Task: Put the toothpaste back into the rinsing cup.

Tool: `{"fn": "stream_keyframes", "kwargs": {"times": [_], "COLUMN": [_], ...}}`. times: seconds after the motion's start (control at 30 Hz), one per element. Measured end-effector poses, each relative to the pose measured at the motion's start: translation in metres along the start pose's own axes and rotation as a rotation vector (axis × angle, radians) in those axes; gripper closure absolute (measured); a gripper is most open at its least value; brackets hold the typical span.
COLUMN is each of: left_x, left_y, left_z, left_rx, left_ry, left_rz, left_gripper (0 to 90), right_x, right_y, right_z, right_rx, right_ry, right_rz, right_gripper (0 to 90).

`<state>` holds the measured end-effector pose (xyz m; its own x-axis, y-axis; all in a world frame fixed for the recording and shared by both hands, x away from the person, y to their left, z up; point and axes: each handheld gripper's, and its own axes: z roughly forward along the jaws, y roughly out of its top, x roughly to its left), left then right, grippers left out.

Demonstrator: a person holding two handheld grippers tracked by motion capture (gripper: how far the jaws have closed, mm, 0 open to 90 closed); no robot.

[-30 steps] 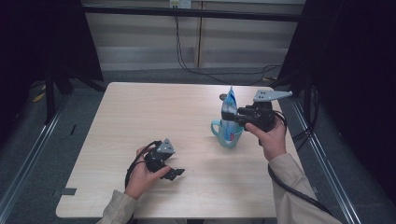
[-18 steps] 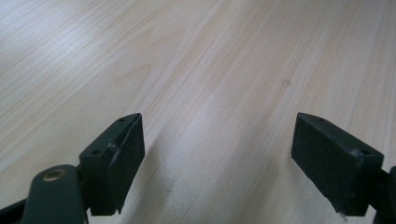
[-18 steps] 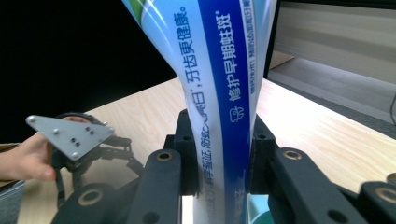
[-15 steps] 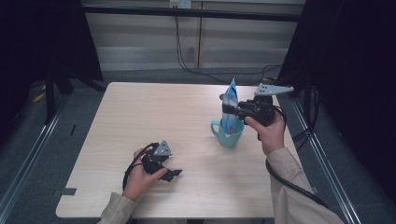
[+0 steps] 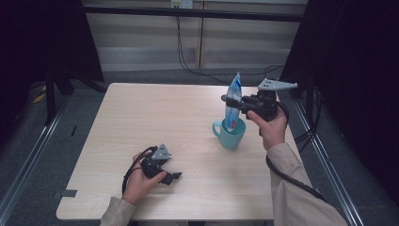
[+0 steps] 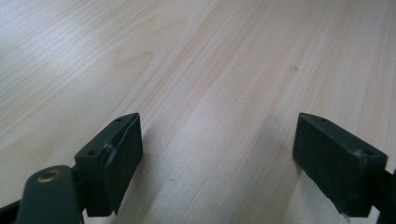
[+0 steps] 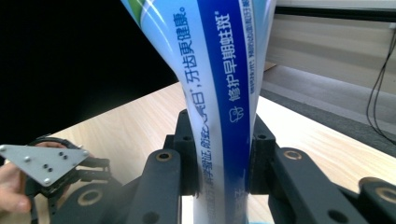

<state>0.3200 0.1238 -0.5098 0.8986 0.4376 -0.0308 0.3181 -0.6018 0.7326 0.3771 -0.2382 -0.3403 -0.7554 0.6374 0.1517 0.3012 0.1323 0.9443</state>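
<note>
- My right gripper (image 5: 230,101) pinches a blue-and-white plastic toothpaste tube (image 5: 233,101), standing upright in the teal ceramic mug (image 5: 230,134) (right side of the pale wooden table (image 5: 155,117))
- My left gripper (image 5: 171,178) rests wide open, empty, on that table

The right gripper (image 5: 230,101), raised level in its hand, has both jaws pinched tight (pads nearly meeting); the left gripper (image 5: 175,176) rests low with jaws spread wide.

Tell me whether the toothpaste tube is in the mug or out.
In: the toothpaste tube stands upright with its lower end inside the mug, clamped by the right claw.
</note>
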Motion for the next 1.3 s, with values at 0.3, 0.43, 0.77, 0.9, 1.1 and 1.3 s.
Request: {"fn": "stream_keyframes", "kwargs": {"times": [0.3, 0.43, 0.77, 0.9, 1.1, 1.3], "left_x": [0.000, 0.000, 0.000, 0.000, 0.000, 0.000], "left_y": [0.000, 0.000, 0.000, 0.000, 0.000, 0.000], "left_z": [0.000, 0.000, 0.000, 0.000, 0.000, 0.000], "left_rx": [-0.002, -0.002, 0.001, 0.001, 0.000, -0.001], "left_ry": [-0.004, -0.006, -0.007, -0.007, -0.008, -0.011], "left_rz": [0.002, 0.002, 0.004, 0.004, 0.003, 0.001], "left_gripper": [15.6, 15.2, 14.9, 14.7, 14.8, 14.7], "right_x": [-0.005, -0.008, -0.015, -0.019, -0.023, -0.024], "right_y": [0.003, 0.002, -0.005, -0.008, -0.014, -0.023], "right_z": [0.001, 0.002, 0.004, 0.004, 0.004, 0.005], "right_rx": [-0.012, -0.019, -0.038, -0.037, -0.027, -0.015], "right_ry": [-0.031, -0.043, -0.082, -0.094, -0.106, -0.108], "right_rz": [-0.008, -0.002, 0.001, -0.001, 0.005, 0.010], "right_gripper": [71.8, 71.8, 71.7, 71.6, 71.6, 71.6]}}
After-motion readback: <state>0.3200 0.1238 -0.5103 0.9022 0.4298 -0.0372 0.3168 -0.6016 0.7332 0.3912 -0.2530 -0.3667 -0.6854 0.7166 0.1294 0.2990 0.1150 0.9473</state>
